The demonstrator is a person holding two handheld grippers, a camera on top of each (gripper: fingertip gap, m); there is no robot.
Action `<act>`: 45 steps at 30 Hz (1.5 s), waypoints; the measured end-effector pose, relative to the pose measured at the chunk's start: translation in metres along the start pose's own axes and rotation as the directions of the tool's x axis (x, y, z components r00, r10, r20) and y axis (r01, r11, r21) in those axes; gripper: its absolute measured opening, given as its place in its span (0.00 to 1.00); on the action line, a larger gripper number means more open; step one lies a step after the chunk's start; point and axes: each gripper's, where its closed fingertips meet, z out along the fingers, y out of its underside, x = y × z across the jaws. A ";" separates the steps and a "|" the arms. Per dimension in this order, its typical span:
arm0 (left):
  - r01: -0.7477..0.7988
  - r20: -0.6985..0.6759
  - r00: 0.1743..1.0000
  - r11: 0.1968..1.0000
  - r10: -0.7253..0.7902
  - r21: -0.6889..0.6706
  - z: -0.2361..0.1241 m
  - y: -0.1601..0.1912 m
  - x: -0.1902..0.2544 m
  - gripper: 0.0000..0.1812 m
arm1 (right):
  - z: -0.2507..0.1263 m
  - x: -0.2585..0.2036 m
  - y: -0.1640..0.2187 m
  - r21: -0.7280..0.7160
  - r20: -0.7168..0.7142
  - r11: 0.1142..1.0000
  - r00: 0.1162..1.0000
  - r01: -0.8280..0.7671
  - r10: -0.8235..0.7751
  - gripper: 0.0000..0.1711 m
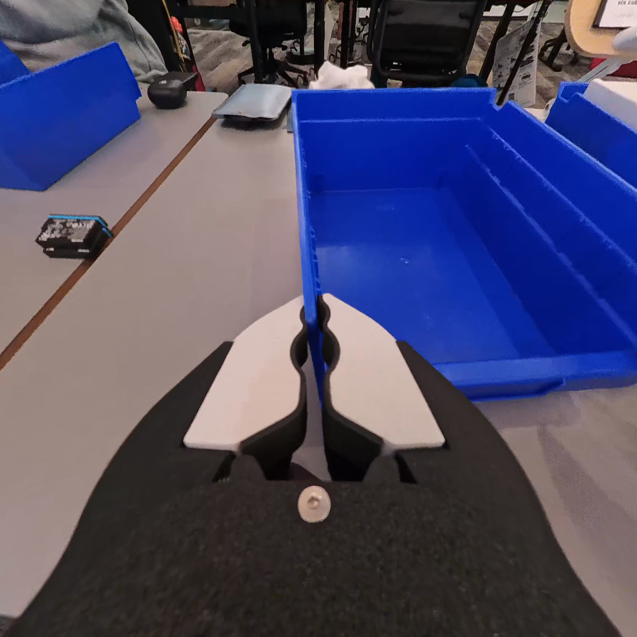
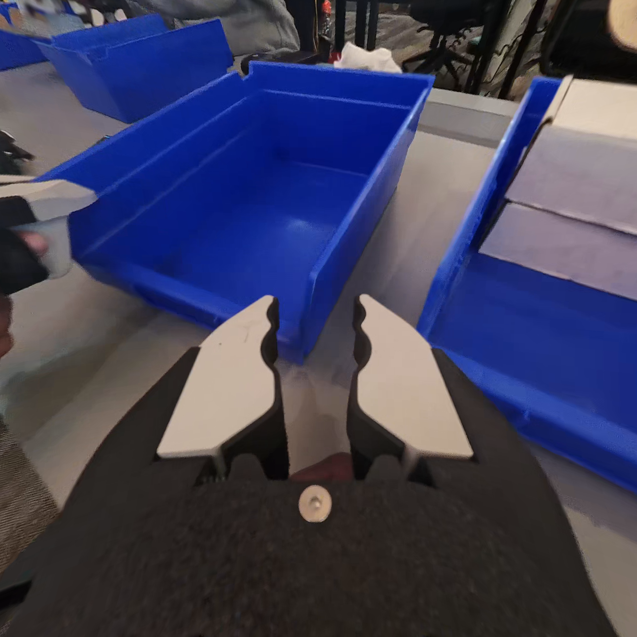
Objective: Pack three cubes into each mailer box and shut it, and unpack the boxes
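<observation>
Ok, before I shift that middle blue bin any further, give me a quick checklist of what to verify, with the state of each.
1. Left gripper clamped on the near left wall of the middle blue bin: ok, its fingers pinch the wall edge.
2. Right gripper free: ok, open, holding nothing, near the bin's right front corner.
3. Bin is free of contents: ok, bare floor, no cubes.
4. White mailer box out of the way: ok, it sits in the neighbouring blue bin on the right, apart from the middle bin.
5. Table left of the bin: ok near the bin; a small black device lies farther left.
6. Cubes located: cannot tell, none in view.
</observation>
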 end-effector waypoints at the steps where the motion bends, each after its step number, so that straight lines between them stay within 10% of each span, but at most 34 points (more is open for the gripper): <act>1: 0.022 -0.004 1.000 1.000 -0.022 -0.003 -0.002 0.001 -0.001 0.01 | 0.005 -0.001 -0.004 0.003 -0.020 1.000 1.000 0.022 -0.022 0.24; 11: 0.032 0.022 0.999 0.999 -0.032 0.004 -0.005 0.002 -0.003 0.01 | 0.044 -0.005 -0.008 -0.042 -0.120 0.996 0.989 0.078 -0.083 0.22; 18: 0.031 0.066 0.997 1.000 -0.031 0.003 -0.009 0.000 -0.005 0.01 | 0.043 0.006 -0.018 -0.010 -0.146 1.000 0.989 -0.007 0.005 0.03; 24: -0.012 0.157 0.987 0.973 -0.025 0.229 -0.044 -0.060 0.023 0.01 | -0.001 0.023 -0.077 0.147 -0.186 0.988 0.982 0.051 -0.023 0.03; 35: 0.042 -0.196 0.980 0.907 0.045 0.418 -0.048 -0.167 0.313 0.00 | -0.205 0.258 -0.133 0.342 -0.476 0.934 0.876 0.101 0.079 0.02; 45: -0.118 -0.363 0.917 0.982 0.166 0.148 0.001 -0.049 0.606 0.02 | -0.293 0.508 0.072 0.096 -0.501 0.956 0.816 -0.278 0.287 0.03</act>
